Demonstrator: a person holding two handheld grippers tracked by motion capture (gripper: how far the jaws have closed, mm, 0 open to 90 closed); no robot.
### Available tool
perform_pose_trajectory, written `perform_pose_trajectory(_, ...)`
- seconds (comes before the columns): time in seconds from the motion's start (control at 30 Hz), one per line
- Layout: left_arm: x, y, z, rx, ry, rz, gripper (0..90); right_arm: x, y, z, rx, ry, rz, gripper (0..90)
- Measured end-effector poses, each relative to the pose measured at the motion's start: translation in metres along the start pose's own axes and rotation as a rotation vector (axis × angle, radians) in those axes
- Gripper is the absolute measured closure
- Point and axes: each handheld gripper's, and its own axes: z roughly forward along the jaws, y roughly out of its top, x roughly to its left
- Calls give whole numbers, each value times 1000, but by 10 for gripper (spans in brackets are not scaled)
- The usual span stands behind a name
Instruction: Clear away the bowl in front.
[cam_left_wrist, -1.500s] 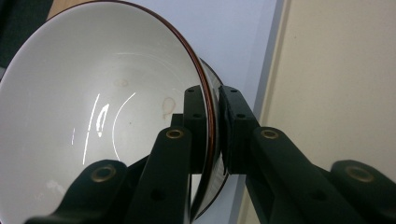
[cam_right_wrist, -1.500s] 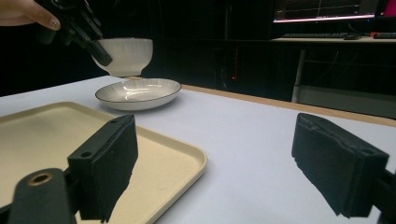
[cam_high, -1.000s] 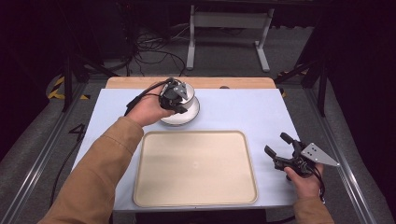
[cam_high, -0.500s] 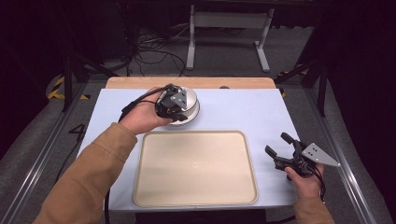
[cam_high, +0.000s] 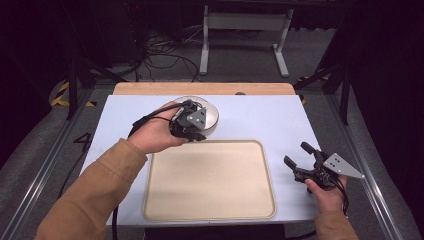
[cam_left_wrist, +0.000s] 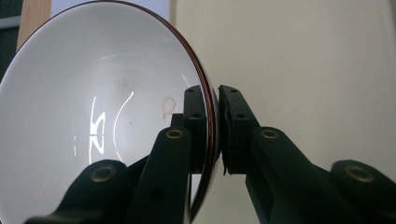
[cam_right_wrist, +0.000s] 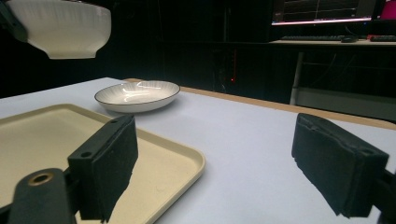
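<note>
Left tongs (cam_left_wrist: 212, 121) pinching bowl (cam_left_wrist: 93, 102) rim, aloft

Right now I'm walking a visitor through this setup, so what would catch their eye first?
First, the white bowl lifted off the table, its rim pinched in the left gripper above the far edge of the beige tray. Next, a shallow white plate sits on the table beyond the tray. The right gripper rests open at the table's right side, holding nothing.
</note>
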Motion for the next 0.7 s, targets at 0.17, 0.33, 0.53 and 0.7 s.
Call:
perform_pose_trajectory(0.17, -12, 7, -4, -15, 4, 42, 825, 0, 0, 0, -1, 0, 1, 150)
perform_pose_trajectory(0.33, -24, 13, -5, -14, -8, 71, 825, 1, 0, 0, -1, 4, 1, 152)
perform_pose_trajectory(0.53, -36, 18, -6, -23, -3, 111, 825, 0, 1, -1, -7, 3, 2, 152)
perform_pose_trajectory(0.7, -42, 20, -4, -20, -18, 125, 825, 0, 2, -2, -11, 1, 4, 151)
